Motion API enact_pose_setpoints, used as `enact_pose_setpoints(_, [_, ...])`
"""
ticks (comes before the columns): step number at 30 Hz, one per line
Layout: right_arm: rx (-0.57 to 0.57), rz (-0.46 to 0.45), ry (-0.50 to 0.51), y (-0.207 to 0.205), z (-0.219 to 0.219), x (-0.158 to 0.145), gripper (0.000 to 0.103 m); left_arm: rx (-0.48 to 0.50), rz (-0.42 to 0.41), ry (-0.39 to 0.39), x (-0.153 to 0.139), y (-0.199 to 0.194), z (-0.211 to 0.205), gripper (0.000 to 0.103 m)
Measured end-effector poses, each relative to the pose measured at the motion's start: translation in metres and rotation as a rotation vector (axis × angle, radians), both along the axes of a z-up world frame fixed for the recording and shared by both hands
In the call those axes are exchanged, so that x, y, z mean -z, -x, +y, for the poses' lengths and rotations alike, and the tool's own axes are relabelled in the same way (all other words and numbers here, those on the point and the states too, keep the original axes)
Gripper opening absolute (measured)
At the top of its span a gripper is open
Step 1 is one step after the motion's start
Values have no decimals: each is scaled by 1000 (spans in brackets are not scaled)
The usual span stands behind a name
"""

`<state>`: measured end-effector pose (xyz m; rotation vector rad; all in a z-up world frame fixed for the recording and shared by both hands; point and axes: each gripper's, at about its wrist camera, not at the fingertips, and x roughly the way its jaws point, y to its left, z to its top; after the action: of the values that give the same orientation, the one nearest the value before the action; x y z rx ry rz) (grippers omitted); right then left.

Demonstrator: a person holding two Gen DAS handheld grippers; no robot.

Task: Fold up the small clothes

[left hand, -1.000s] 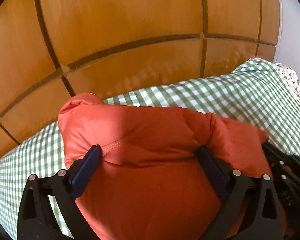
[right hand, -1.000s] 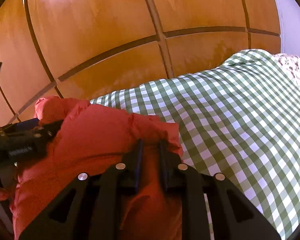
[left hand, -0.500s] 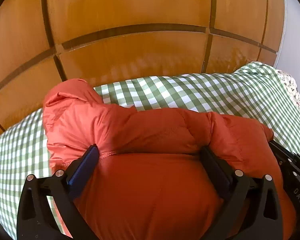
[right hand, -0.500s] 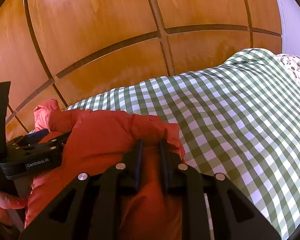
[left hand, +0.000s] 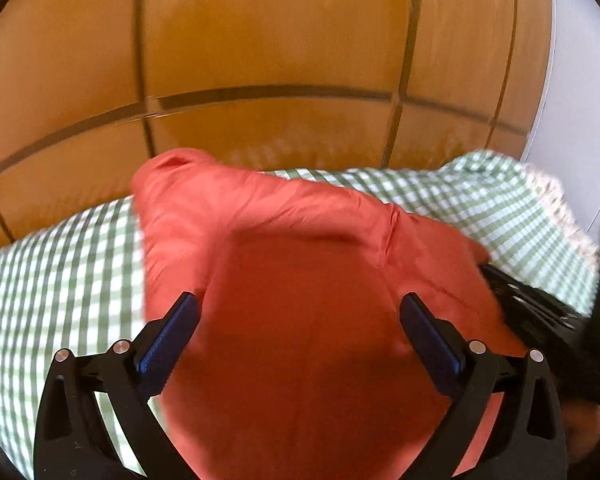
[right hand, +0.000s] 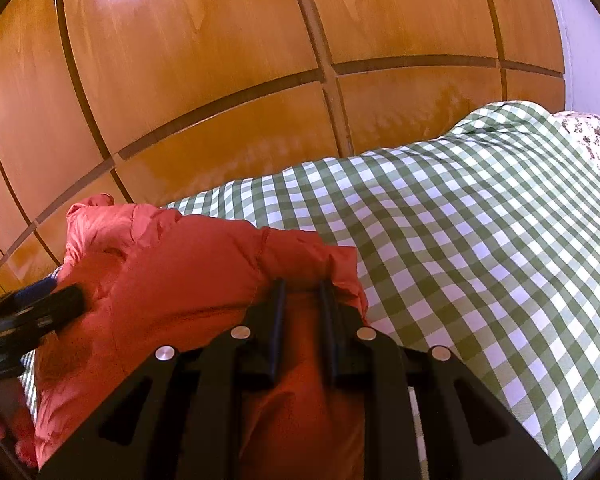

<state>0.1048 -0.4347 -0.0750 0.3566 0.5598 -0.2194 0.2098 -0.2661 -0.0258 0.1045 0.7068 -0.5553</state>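
Between the right gripper's point(right hand: 301, 292) near-closed jaws sits a pinched fold of the orange jacket point(right hand: 188, 276), the two dark fingers point(right hand: 276, 312) pressing its puffy edge from either side. Leftward, the jacket bulges up over the checked cloth point(right hand: 480, 240). The left gripper point(left hand: 298, 312) has its jaws wide apart, the blue pads point(left hand: 168, 336) flanking the jacket's point(left hand: 300, 320) broad middle; whether they press it cannot be told, and the picture is blurred. From this view the jacket rises to a point toward the wooden panels point(left hand: 260, 60), with the checked cloth point(left hand: 60, 272) spreading to both sides and the right gripper point(left hand: 548, 320) dark at its right edge.
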Motion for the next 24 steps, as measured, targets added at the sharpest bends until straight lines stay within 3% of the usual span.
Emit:
enact_pose_setpoints(2, [12,-2,12,4,1,-3,22,-39,25,45,0,8,21,100])
enact_pose_setpoints(3, [36,3,20,8,0,-7,35,-56,45,67,3,11,30,100])
enact_pose_setpoints(4, [65,10,22,11,-1,-8,67,-79,83,96,8,13,42,100])
enact_pose_setpoints(6, [83,-27,-53,27,-13,-13,94,-82,145,143,18,15,56,99])
enact_pose_setpoints(11, [-2,-17,-197,51,-27,-10,101,-22,329,305,42,19,78,100])
enact_pose_setpoints(14, [-54,10,-305,58,-37,-3,101,1,377,354,49,20,84,100])
enact_pose_setpoints(24, [-234,95,-708,31,-65,44,101,87,480,403,62,20,93,100])
